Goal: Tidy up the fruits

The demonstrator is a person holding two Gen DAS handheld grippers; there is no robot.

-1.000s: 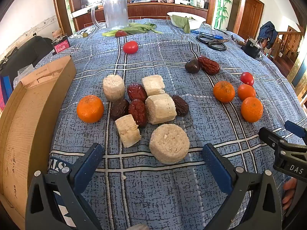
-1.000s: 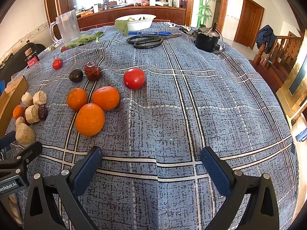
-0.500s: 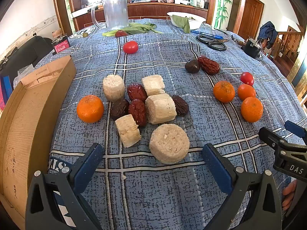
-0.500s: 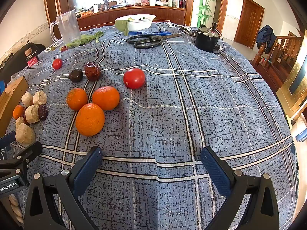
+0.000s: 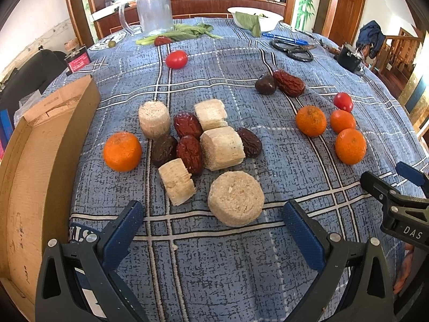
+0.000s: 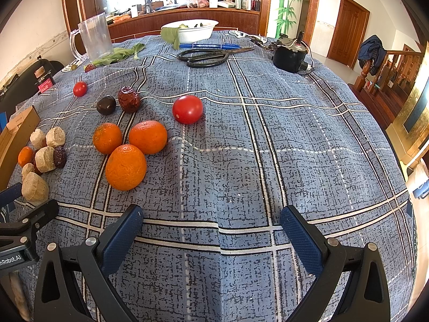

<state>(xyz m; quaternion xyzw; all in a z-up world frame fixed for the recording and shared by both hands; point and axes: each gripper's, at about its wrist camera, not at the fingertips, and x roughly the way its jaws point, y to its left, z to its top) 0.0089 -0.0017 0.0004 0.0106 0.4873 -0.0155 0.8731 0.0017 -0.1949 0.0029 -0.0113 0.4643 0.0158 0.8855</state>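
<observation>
1. On the blue plaid tablecloth (image 6: 268, 139), the left gripper (image 5: 211, 222) was held with its fingers spread wide and nothing between them, low over the near edge.
2. Just ahead of it, pale cut cylinders (image 5: 236, 201) and red dates (image 5: 189, 153) were clustered together, with a lone orange (image 5: 122, 151) beside a cardboard box (image 5: 32, 166).
3. The right gripper (image 6: 211, 225) was likewise seen wide open and empty.
4. Three oranges (image 6: 126, 167) were grouped ahead to its left, touching, and a red tomato (image 6: 187, 109) was seen just beyond them.
</observation>
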